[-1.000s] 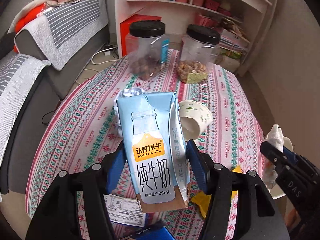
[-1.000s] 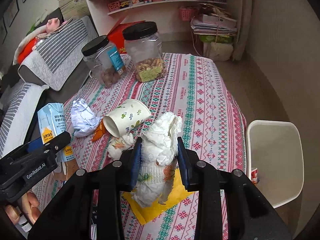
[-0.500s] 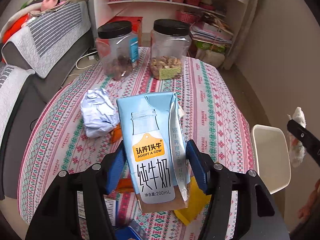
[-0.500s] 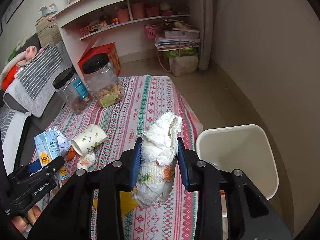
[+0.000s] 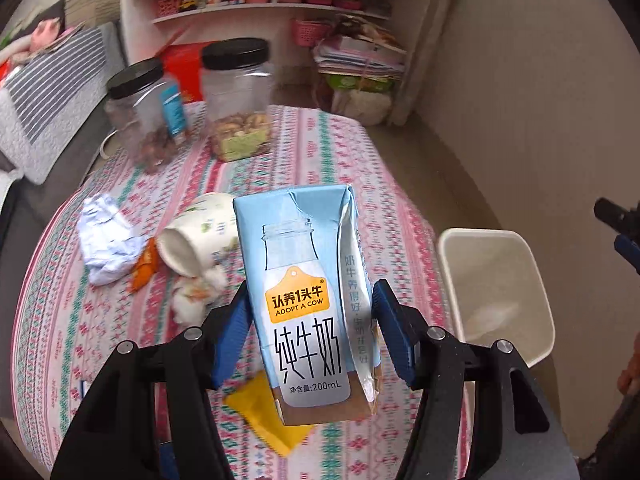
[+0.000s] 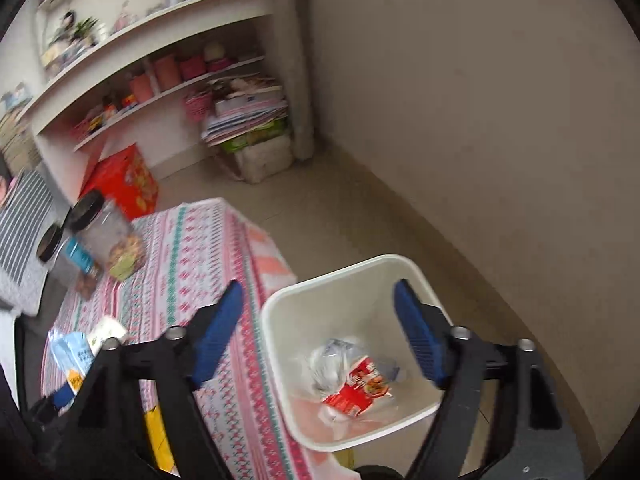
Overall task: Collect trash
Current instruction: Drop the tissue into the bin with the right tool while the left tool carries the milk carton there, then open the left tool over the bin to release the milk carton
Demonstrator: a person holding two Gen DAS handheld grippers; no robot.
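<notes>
Beside the table [image 6: 224,264], the right claw [image 6: 320,332] is opening empty above the waste bin [image 6: 280,344], its tissue wad now dropped, while the left claw [image 5: 312,336] holds the milk carton [image 5: 304,296], likely next.

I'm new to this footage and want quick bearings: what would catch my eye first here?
The blue milk carton fills the left wrist view, upright and clamped in the left hand-held gripper above the patterned tablecloth. In the right wrist view, the right hand-held gripper hangs over the white trash bin beside the table, its jaws opening with nothing between them, wrappers below.
</notes>
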